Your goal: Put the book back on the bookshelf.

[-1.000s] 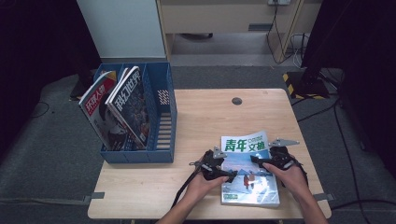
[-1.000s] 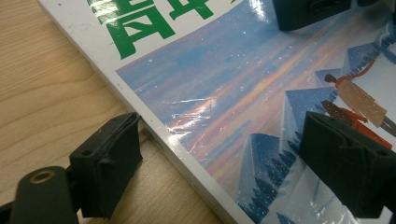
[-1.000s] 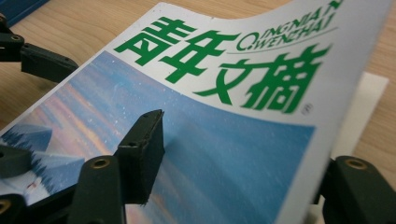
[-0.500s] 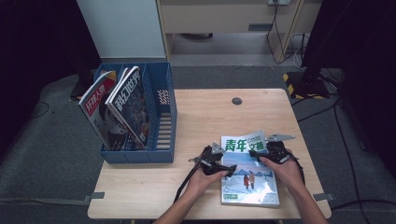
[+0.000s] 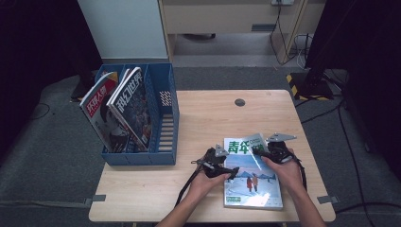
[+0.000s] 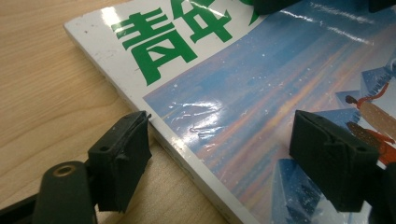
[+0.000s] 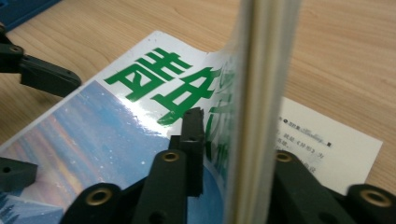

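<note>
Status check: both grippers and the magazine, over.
Right gripper just closed on lifted pages. Left gripper open, straddling the magazine spine edge. Magazine flat on table. Nothing obstructing.

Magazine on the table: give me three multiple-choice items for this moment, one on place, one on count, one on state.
1. Where does the magazine with green lettering lie?
A. in the blue rack
B. flat on the table, at its near right part
C. on the floor

2. How many magazines stand in the blue rack?
A. none
B. two
C. five

3. What does the right gripper do?
A. pinches a lifted bundle of the magazine's pages
B. hangs open above the rack
C. holds a pen

Answers: 1 B, the high view shows it flat on the table. 2 B, two covers lean there. 3 A, the page edges stand between its fingers, which have just closed.
</note>
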A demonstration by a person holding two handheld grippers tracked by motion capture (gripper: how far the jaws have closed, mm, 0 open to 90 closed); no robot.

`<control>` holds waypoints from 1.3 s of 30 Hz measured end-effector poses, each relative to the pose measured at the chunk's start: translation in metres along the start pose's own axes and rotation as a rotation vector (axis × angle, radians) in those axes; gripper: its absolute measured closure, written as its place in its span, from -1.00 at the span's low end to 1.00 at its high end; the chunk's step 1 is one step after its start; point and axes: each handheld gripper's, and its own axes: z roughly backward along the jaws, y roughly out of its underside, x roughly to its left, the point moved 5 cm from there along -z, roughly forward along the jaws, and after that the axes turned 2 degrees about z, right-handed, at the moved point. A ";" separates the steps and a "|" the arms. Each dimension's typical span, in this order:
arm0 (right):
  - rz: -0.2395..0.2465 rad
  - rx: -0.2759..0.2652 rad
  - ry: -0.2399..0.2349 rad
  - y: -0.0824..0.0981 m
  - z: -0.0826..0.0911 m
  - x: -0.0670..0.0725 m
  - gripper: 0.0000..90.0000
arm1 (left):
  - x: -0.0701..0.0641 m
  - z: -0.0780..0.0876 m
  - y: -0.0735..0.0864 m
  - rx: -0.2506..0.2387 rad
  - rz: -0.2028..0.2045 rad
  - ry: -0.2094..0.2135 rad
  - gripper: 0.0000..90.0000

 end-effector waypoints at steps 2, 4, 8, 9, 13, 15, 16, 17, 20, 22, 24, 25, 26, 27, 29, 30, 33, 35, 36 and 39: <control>0.012 -0.019 -0.004 -0.003 0.004 0.004 0.87 | 0.003 -0.002 -0.001 -0.012 -0.006 0.008 -0.64; 0.052 -0.036 0.008 -0.006 0.007 0.008 0.89 | 0.004 -0.003 -0.002 -0.011 -0.007 0.006 -0.66; 0.105 -0.079 0.001 -0.013 0.016 0.016 0.90 | 0.006 -0.004 -0.003 -0.007 -0.017 0.009 -0.72; 0.126 -0.087 0.001 -0.015 0.018 0.018 0.90 | 0.006 -0.004 -0.003 -0.007 -0.022 0.013 -0.73; 0.168 -0.118 0.000 -0.019 0.024 0.023 0.91 | 0.009 -0.005 -0.004 -0.017 -0.008 0.033 -0.78; 0.172 -0.135 -0.002 -0.020 0.027 0.024 0.91 | 0.009 -0.005 -0.005 -0.019 0.007 0.051 -0.81; 0.173 -0.145 -0.007 -0.021 0.030 0.024 0.91 | 0.009 -0.005 -0.005 -0.022 0.015 0.065 -0.82; 0.177 -0.154 -0.011 -0.021 0.032 0.025 0.91 | 0.009 -0.006 -0.006 -0.020 0.018 0.083 -0.82; 0.179 -0.176 -0.027 -0.023 0.036 0.024 0.91 | 0.007 -0.007 -0.008 0.006 0.015 0.127 -0.83; 0.174 -0.189 -0.037 -0.023 0.038 0.022 0.91 | 0.007 -0.007 -0.008 0.005 0.018 0.146 -0.84; 0.175 -0.204 -0.040 -0.023 0.040 0.022 0.91 | 0.006 -0.009 -0.008 -0.004 0.024 0.167 -0.84; 0.171 -0.205 -0.041 -0.023 0.040 0.022 0.91 | 0.005 -0.009 -0.009 -0.005 0.021 0.160 -0.84; 0.170 -0.205 -0.038 -0.023 0.040 0.021 0.90 | 0.005 -0.010 -0.009 -0.001 0.021 0.153 -0.85; 0.169 -0.205 -0.036 -0.022 0.039 0.020 0.90 | 0.004 -0.010 -0.009 -0.002 0.023 0.150 -0.85; 0.150 -0.200 -0.038 -0.020 0.037 0.016 0.89 | 0.004 -0.010 -0.010 0.001 0.025 0.141 -0.85; 0.141 -0.198 -0.041 -0.018 0.036 0.014 0.88 | 0.004 -0.010 -0.010 0.001 0.027 0.136 -0.85; 0.134 -0.184 -0.023 -0.013 0.030 0.007 0.77 | 0.003 -0.011 -0.010 0.003 0.019 0.126 -0.85; 0.130 -0.158 -0.003 -0.010 0.026 0.002 0.58 | 0.002 -0.011 -0.009 0.004 0.002 0.112 -0.84; 0.124 -0.139 0.014 -0.008 0.023 0.000 0.41 | 0.001 -0.012 -0.009 0.004 -0.014 0.099 -0.84; 0.105 -0.062 0.069 0.000 0.013 -0.007 -0.09 | 0.000 -0.013 -0.009 0.012 -0.045 0.076 -0.83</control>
